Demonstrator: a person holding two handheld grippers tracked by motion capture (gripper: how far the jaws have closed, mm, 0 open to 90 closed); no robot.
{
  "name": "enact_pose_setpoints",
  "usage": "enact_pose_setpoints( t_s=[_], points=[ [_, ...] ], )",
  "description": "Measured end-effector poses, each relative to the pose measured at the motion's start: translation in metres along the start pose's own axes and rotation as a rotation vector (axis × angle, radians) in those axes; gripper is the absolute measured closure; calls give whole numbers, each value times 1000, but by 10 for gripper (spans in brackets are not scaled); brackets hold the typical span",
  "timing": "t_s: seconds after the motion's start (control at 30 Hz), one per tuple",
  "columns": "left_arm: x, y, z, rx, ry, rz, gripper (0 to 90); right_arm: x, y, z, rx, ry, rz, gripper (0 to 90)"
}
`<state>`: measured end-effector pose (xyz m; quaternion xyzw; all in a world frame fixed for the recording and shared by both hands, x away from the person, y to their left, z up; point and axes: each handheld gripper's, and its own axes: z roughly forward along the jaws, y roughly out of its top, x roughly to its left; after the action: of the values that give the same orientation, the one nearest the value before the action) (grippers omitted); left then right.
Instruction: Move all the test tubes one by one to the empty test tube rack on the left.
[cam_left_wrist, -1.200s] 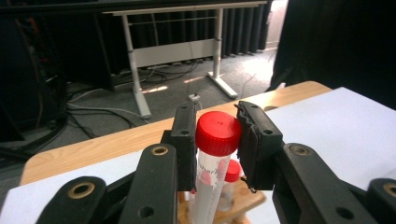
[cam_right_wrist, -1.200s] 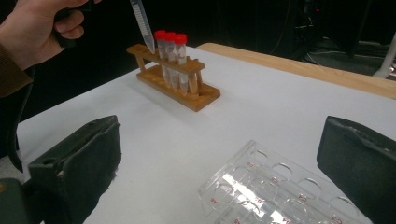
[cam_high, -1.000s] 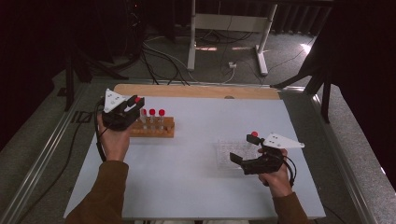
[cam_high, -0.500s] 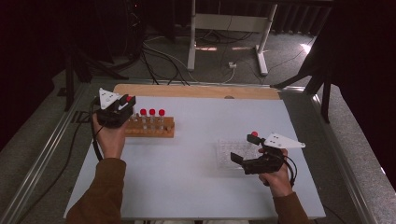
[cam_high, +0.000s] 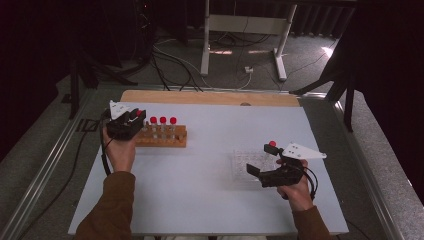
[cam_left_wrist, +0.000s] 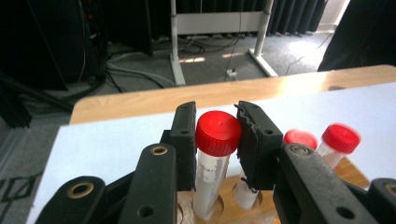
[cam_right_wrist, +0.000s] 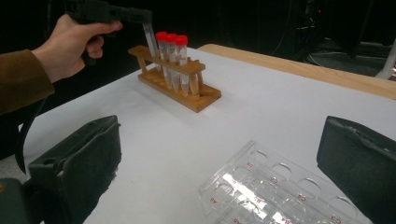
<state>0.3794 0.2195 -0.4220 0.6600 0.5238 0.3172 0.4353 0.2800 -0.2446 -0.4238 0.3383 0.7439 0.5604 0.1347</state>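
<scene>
We clench left gripper fingers on red-capped tube, over wooden rack at desk's 10 o'clock. Tube light, slick, brittle; grip under cap. Right gripper fingers released beside clear tray.

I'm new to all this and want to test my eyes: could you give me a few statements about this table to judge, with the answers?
1. The left tool grips a red-capped tube that stands in the wooden rack. True.
2. The right tool is closed on a tube. False: its jaws stand open with nothing between them, by the clear plastic rack.
3. The wooden rack lies on its side. False: it stands upright on the white table.
4. Three other red-capped tubes stand in the wooden rack. True.
5. The clear plastic rack is full of tubes. False: its visible holes are empty.
</scene>
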Motion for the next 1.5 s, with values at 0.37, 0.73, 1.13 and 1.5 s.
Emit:
enact_pose_setpoints(
  t_s=[0.37,0.73,1.13,1.5],
  points=[
    [4,-19,11,52,-10,-42,698,-1,0,0,-1,2,4,0],
    [6,-21,10,48,-18,-55,634,-1,0,-1,-9,-1,2,0],
    [8,-22,-13,-50,-13,-117,199,-2,2,-3,-24,-17,-1,0],
    [7,-28,-38,-54,-118,-132,11,-14,9,-15,-67,-88,-2,0]
  ],
)
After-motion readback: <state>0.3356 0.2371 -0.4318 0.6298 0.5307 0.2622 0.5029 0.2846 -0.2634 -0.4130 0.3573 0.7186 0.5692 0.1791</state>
